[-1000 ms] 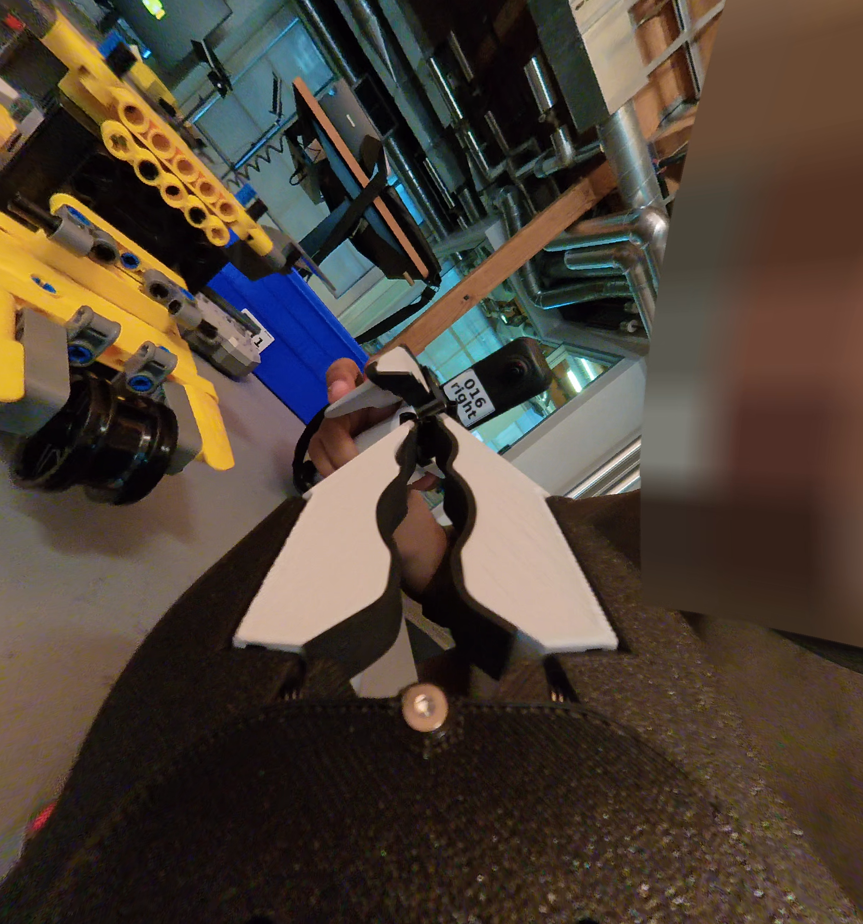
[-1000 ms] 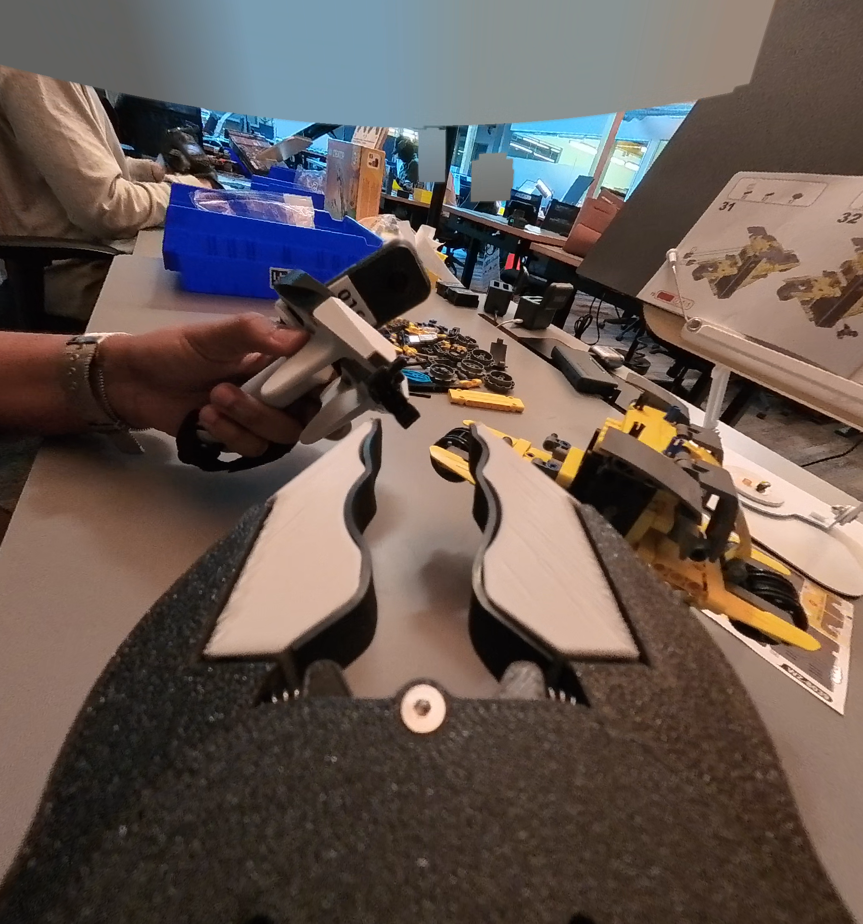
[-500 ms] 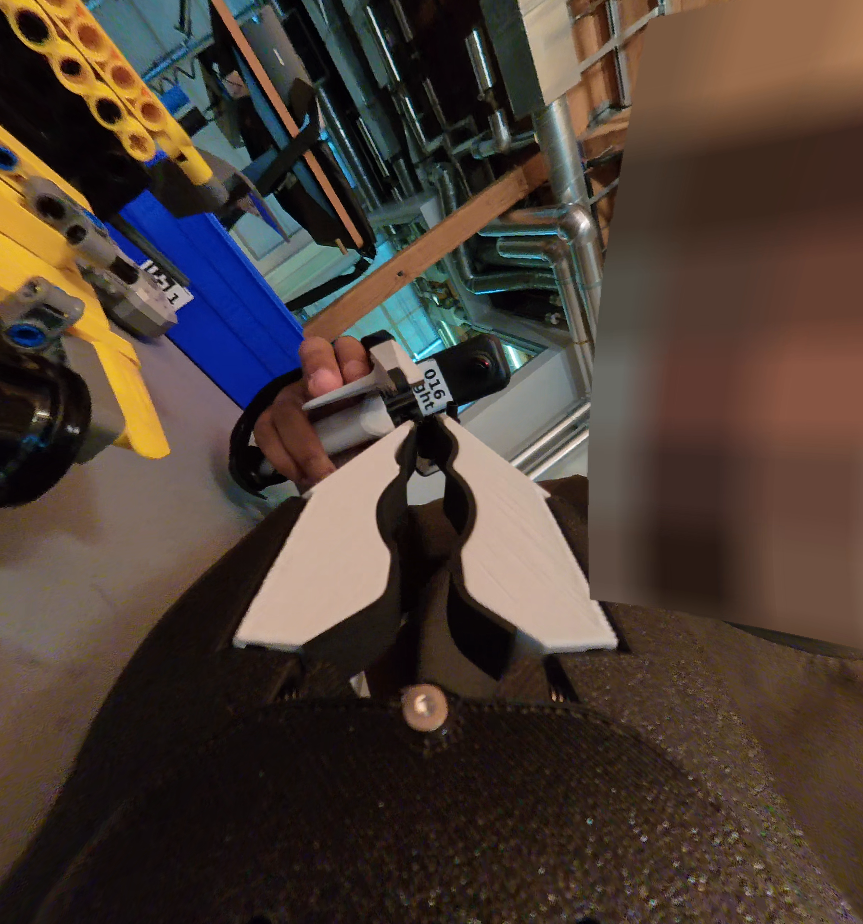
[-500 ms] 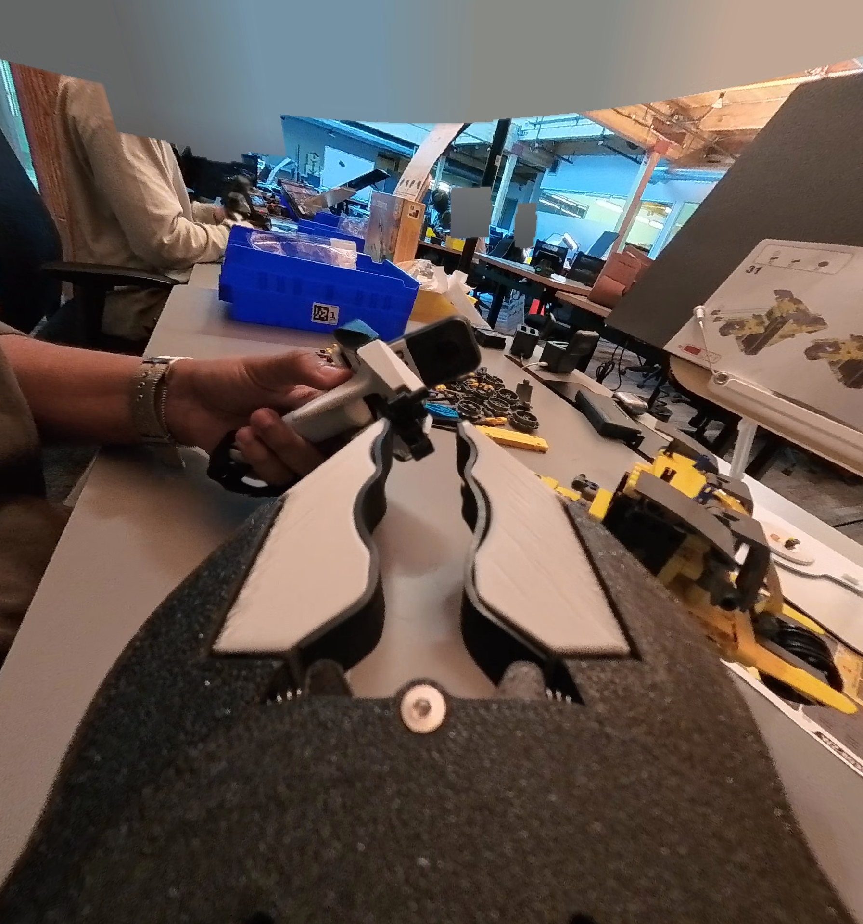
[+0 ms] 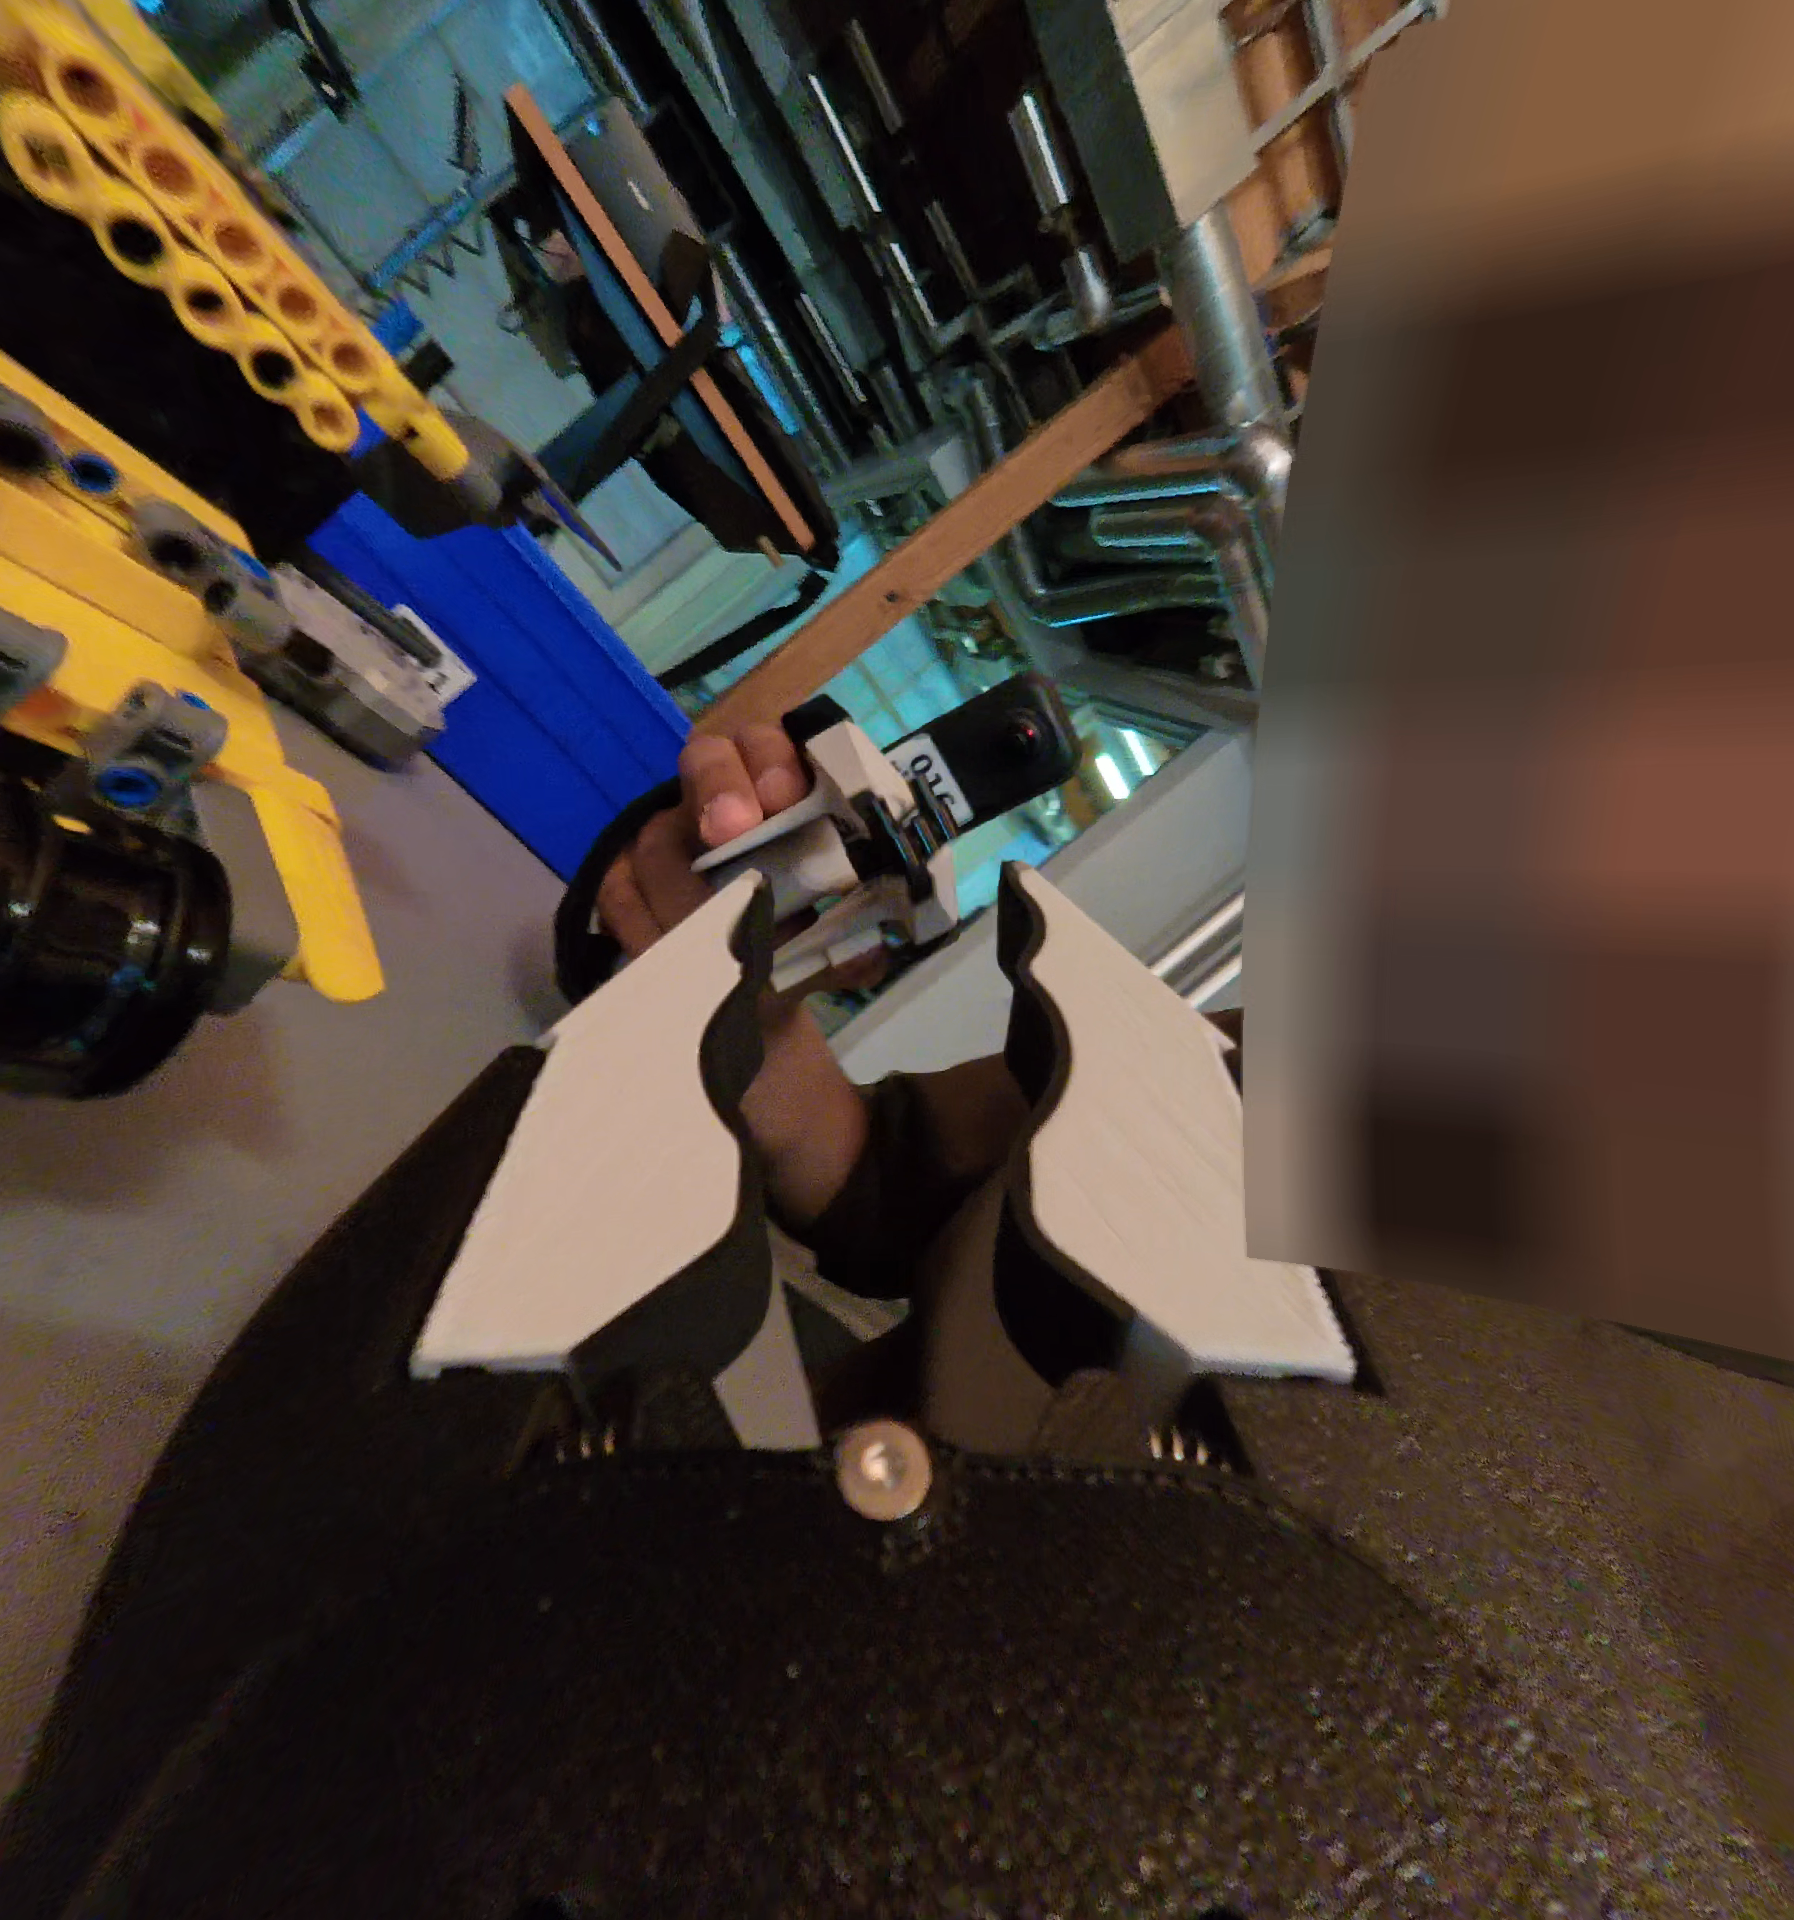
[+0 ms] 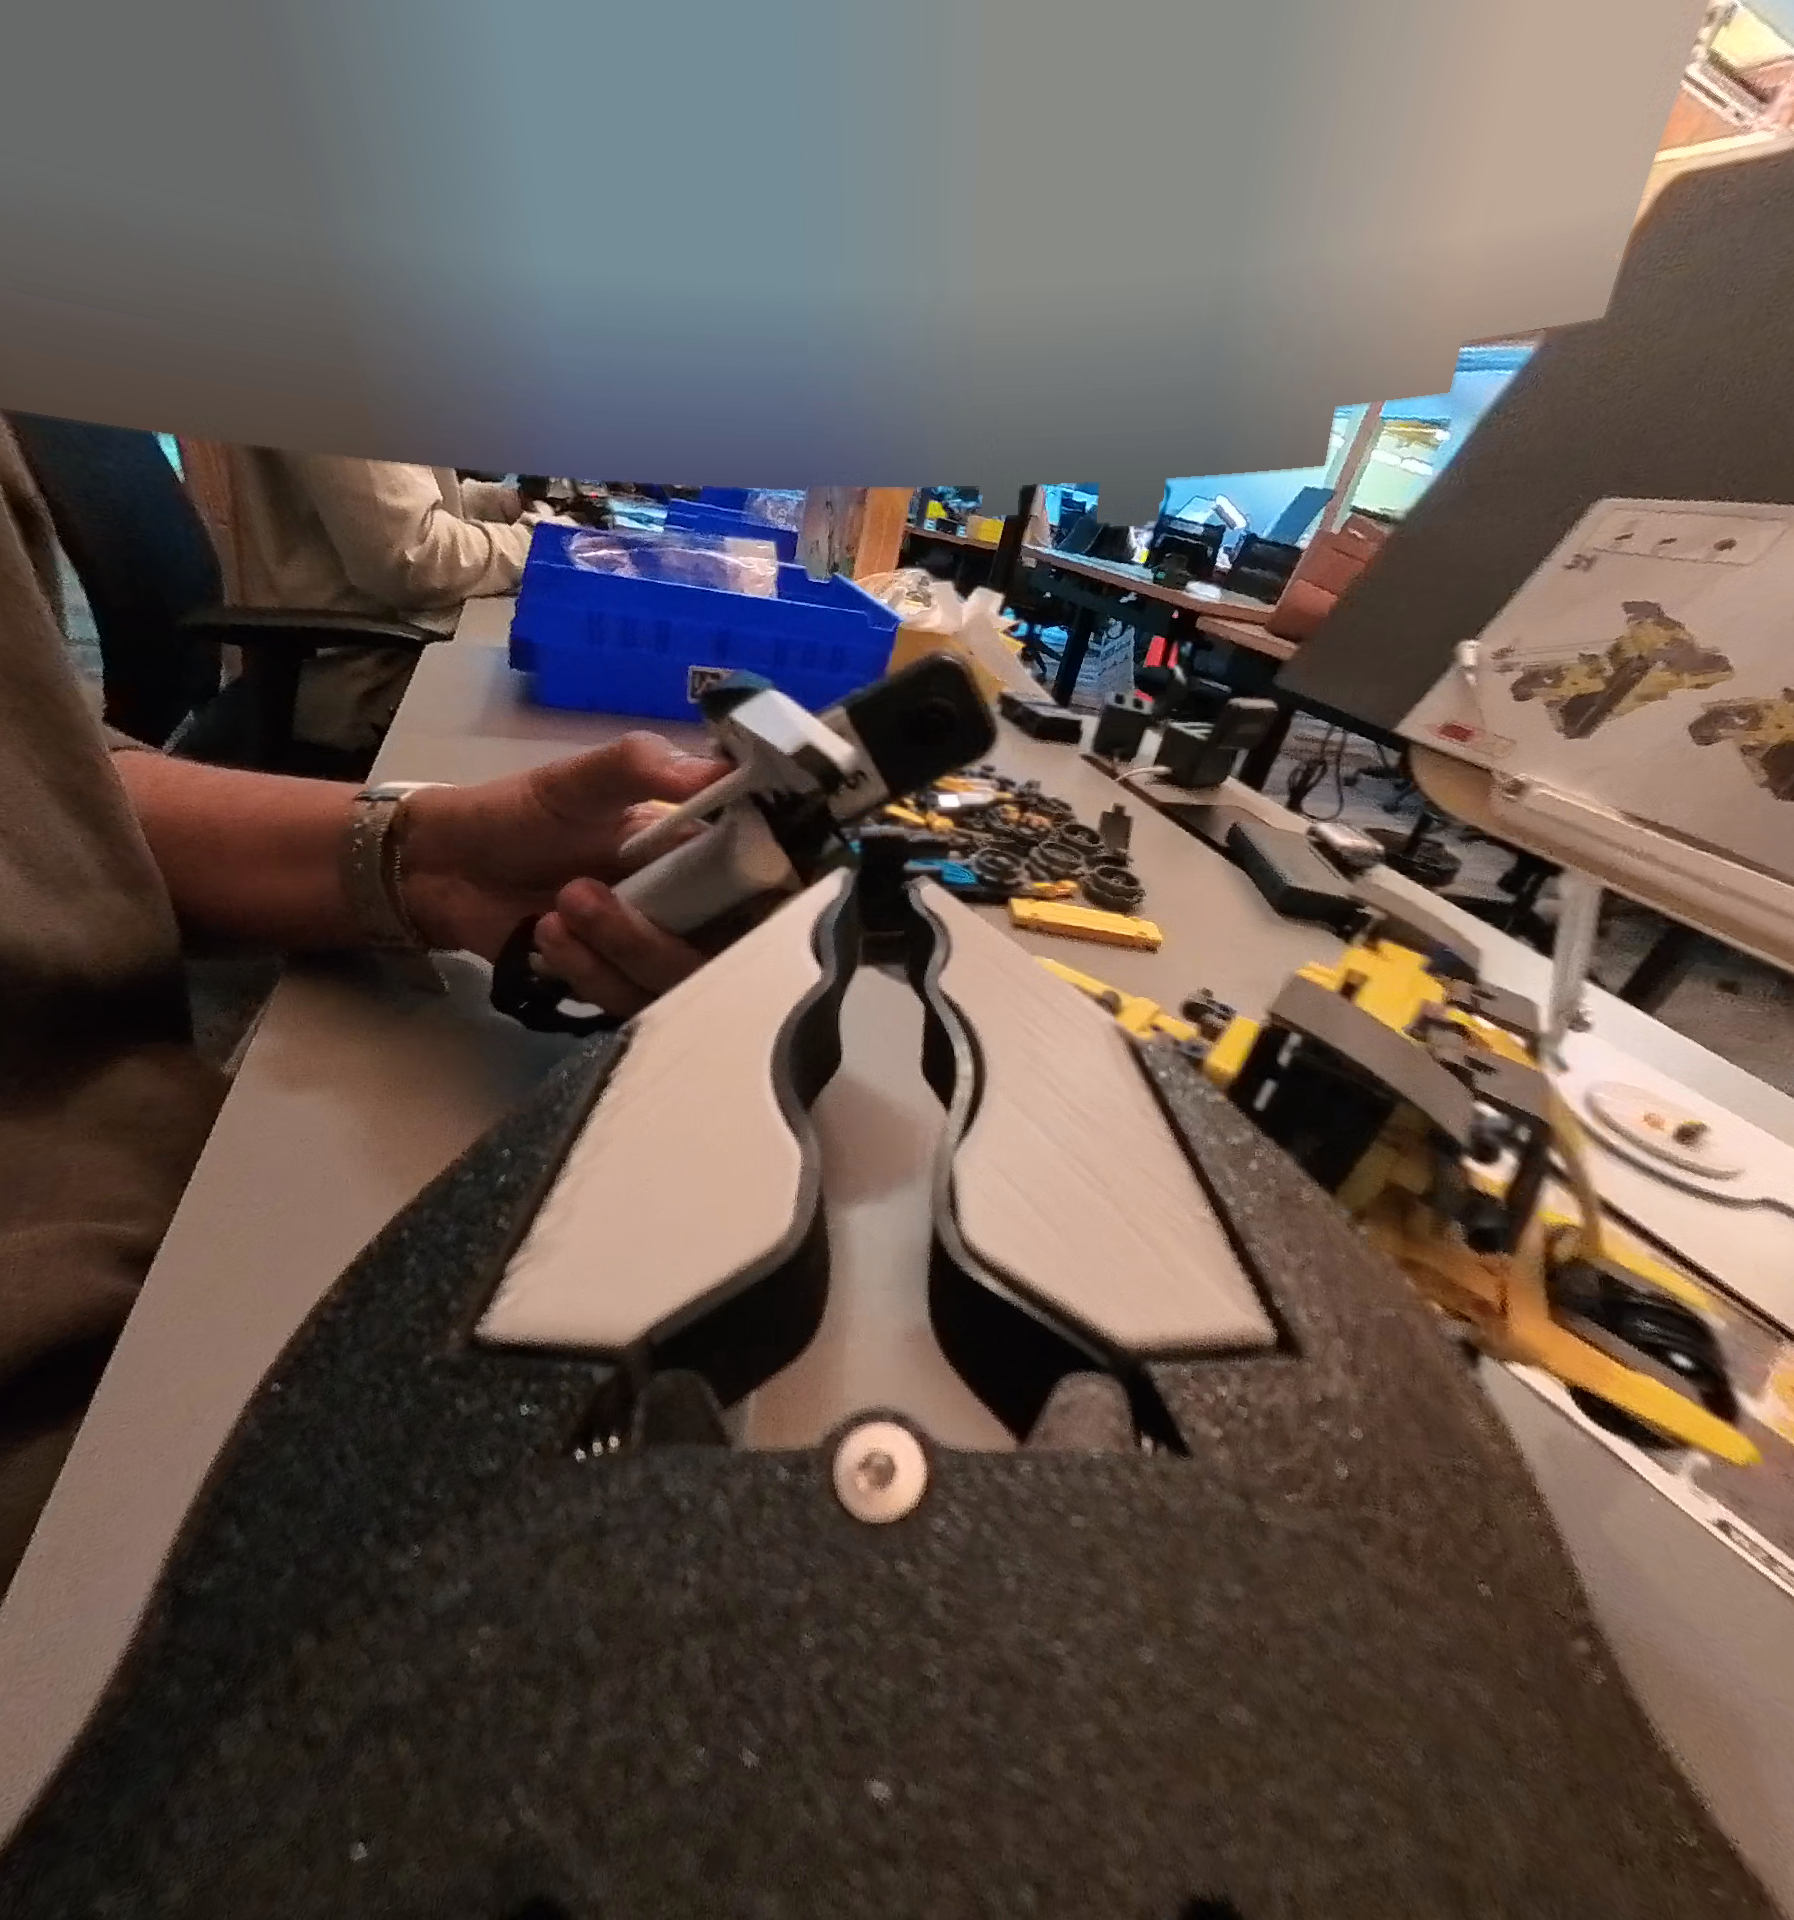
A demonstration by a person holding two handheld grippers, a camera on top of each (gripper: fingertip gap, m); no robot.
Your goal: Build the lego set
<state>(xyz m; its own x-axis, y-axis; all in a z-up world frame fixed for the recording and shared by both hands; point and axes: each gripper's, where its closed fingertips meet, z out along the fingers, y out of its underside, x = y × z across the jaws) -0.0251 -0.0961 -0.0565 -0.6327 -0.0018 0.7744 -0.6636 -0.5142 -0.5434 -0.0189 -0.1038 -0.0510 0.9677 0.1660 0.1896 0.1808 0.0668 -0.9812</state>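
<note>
1. While both claws hang above the grey table [image 6: 332, 1091], neither holds anything: the left gripper [image 5: 882, 904] has its jaws spread wide with only air between them, and the right gripper [image 6: 882, 896] has its jaws drawn near together, a narrow gap left at the tips and nothing in it.
2. Ahead of the left claw, just past its tips, a hand [image 5: 706, 831] grips the handle of the other gripper, whose black camera [image 5: 1007, 743] points back toward the lens.
3. To the left of the left claw, well apart from it, stands a yellow brick-built vehicle [image 5: 124, 582] with a black wheel [image 5: 72, 935]; a blue bin [image 5: 519, 675] lies beyond, between vehicle and hand.
4. Ahead and left of the right claw, a hand with a wrist bracelet [image 6: 560, 842] holds the opposite gripper near the right claw's tips; contact cannot be judged.
5. To the right of the right claw, near but not touching, the same yellow vehicle [image 6: 1392, 1091] rests partly on a printed sheet [image 6: 1786, 1517].
6. Beyond the right claw's tips lie loose black and yellow parts [image 6: 1059, 862] and a yellow beam [image 6: 1085, 923].
7. Farther right, an instruction booklet [image 6: 1682, 686] stands propped on a holder.
</note>
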